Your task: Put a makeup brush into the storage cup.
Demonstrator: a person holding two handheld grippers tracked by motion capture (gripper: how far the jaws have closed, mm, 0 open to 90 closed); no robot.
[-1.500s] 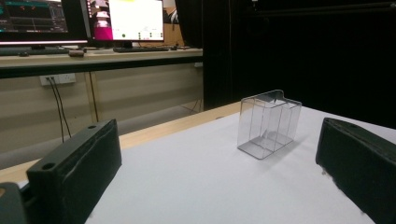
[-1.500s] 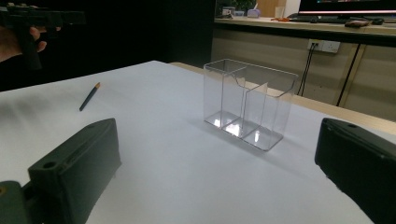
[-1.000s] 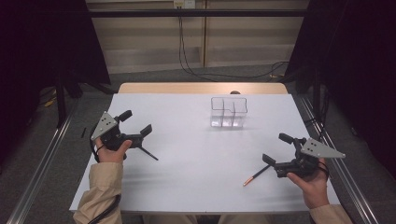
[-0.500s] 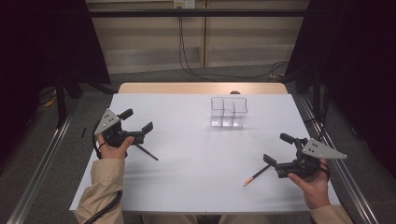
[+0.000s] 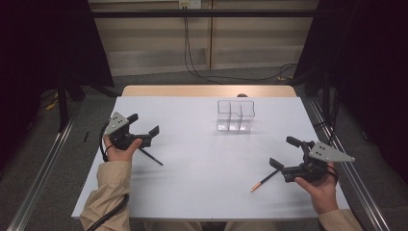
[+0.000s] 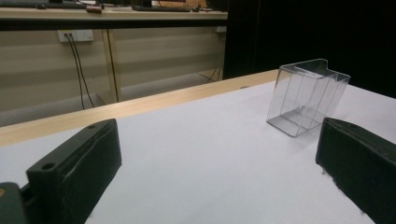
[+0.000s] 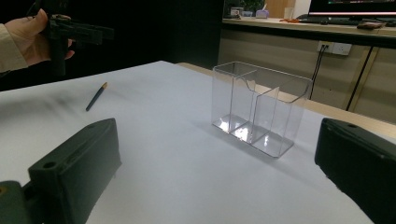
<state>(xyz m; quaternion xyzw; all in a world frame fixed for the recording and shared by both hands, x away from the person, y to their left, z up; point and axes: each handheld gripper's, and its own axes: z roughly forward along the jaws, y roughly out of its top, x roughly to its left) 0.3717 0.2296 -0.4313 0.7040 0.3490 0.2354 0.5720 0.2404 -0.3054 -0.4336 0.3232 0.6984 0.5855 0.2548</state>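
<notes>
My left gripper (image 5: pixel 143 123) is open and holds nothing, hovering over the left side of the white table (image 5: pixel 192 159). A thin black pencil (image 5: pixel 150 157) lies just beside that hand. Toward the near right edge my right gripper (image 5: pixel 285 152) is open and holds nothing, with a dark pencil with an orange end (image 5: pixel 263 182) lying by its lower jaw. A clear plastic divided holder (image 5: pixel 235 115) stands upright at the back centre. The left gripper view shows the holder (image 6: pixel 306 95) beyond wide-apart jaws. The right gripper view shows the holder (image 7: pixel 259 107), the black pencil (image 7: pixel 96 96) and the other hand (image 7: pixel 28 37).
The wooden strip (image 5: pixel 207 90) runs along the table's far edge. Metal rails (image 5: pixel 43 168) flank the table on the floor at both sides. Cables (image 5: pixel 192 53) hang down the back wall. Open white surface lies between the two hands.
The left hand and its gripper have shifted slightly away from the person. The right gripper, both pencils and the holder stay where they were.
</notes>
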